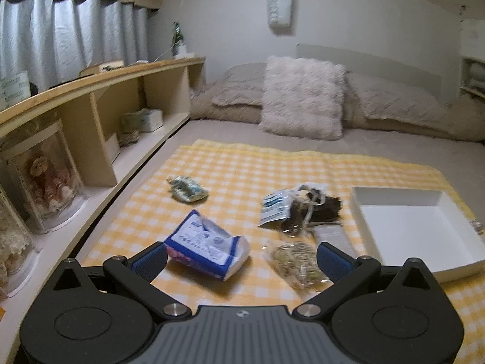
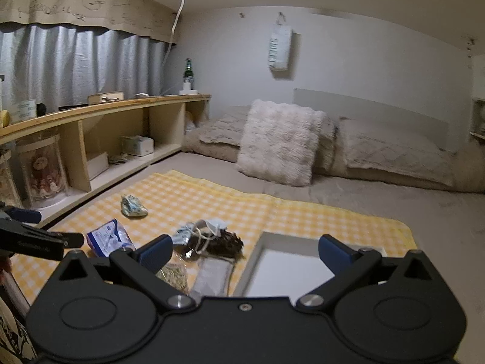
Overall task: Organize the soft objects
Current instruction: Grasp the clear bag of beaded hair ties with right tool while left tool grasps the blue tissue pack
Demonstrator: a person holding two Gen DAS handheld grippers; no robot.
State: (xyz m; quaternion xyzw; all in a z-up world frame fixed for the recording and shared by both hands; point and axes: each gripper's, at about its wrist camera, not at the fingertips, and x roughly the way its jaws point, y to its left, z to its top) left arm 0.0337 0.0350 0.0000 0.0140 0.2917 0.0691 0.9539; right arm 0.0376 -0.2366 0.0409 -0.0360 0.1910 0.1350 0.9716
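Soft packets lie on a yellow checked cloth [image 1: 242,170] on the bed. A blue and white tissue pack [image 1: 209,245] sits just ahead of my open left gripper [image 1: 242,261]. A clear bag of dried stuff [image 1: 295,262] lies near its right finger. Beyond are a dark bundle with a face mask [image 1: 303,207] and a small green pouch [image 1: 188,189]. An empty white tray [image 1: 418,230] is at the right. My right gripper [image 2: 244,251] is open and empty, above the tray's left rim [image 2: 257,254] and a grey packet [image 2: 212,276].
A wooden shelf unit [image 1: 100,91] with jars and boxes runs along the left. A fluffy white cushion [image 1: 303,97] and beige pillows [image 1: 394,100] lie at the head of the bed. My left gripper shows at the left edge of the right wrist view [image 2: 33,236].
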